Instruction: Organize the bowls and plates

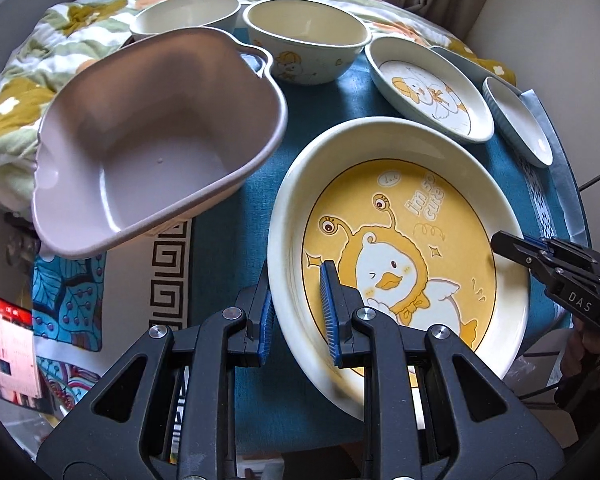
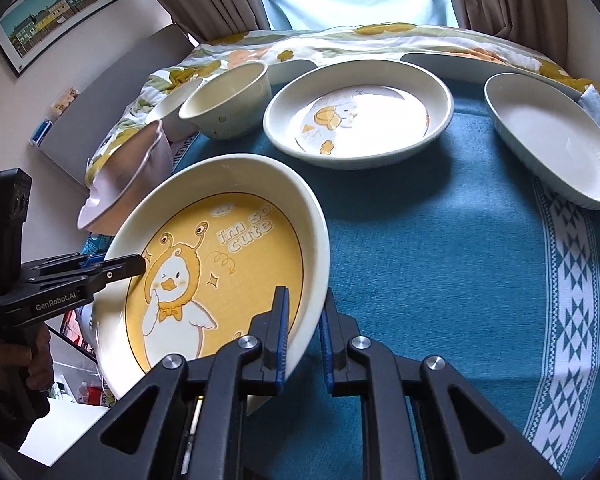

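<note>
A large cream plate point(image 1: 400, 240) point(image 2: 220, 260) with a yellow duck picture is held tilted above the blue tablecloth point(image 2: 420, 240) by both grippers. My left gripper point(image 1: 296, 280) is shut on its left rim, one pad inside and one outside; the right wrist view shows it at the plate's far side point(image 2: 138, 266). My right gripper point(image 2: 305, 300) is shut on the opposite rim and shows at the right edge point(image 1: 500, 242) of the left wrist view. On the cloth behind stand a smaller duck plate point(image 1: 432, 88) point(image 2: 360, 112), a white oval dish point(image 1: 516, 120) point(image 2: 552, 136) and two cream bowls point(image 1: 306, 36) point(image 1: 186, 14).
A mauve basin point(image 1: 160, 132) point(image 2: 128, 168) with handles sits tilted to the left of the plate, at the table's edge. A floral quilt point(image 1: 60, 40) lies behind the dishes. A lit screen point(image 1: 12, 340) is at lower left. A person's hand point(image 2: 36, 364) holds the left gripper's handle.
</note>
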Available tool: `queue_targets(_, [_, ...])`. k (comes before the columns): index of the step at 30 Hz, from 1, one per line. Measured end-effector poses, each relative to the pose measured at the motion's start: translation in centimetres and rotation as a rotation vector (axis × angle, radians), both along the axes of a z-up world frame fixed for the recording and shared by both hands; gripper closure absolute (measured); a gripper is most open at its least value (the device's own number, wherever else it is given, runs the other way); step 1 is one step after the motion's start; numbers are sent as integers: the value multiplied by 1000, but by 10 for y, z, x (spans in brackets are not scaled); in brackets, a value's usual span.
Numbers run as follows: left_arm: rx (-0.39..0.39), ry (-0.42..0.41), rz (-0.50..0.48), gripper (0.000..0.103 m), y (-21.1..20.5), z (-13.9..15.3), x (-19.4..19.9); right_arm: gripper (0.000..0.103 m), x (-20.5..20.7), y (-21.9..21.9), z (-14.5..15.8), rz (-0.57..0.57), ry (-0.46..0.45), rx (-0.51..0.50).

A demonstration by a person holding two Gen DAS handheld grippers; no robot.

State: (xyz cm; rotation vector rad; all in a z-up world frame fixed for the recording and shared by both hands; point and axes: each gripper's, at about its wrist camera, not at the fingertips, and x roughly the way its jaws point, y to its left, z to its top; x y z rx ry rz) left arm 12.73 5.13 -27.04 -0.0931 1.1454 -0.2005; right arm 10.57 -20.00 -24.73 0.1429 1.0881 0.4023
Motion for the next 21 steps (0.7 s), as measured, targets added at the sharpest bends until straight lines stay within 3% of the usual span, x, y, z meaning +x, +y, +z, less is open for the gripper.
queue_targets(21, [2,-6,-8,84,-8,-11,7,90,-1,6,0,-42,24,-71])
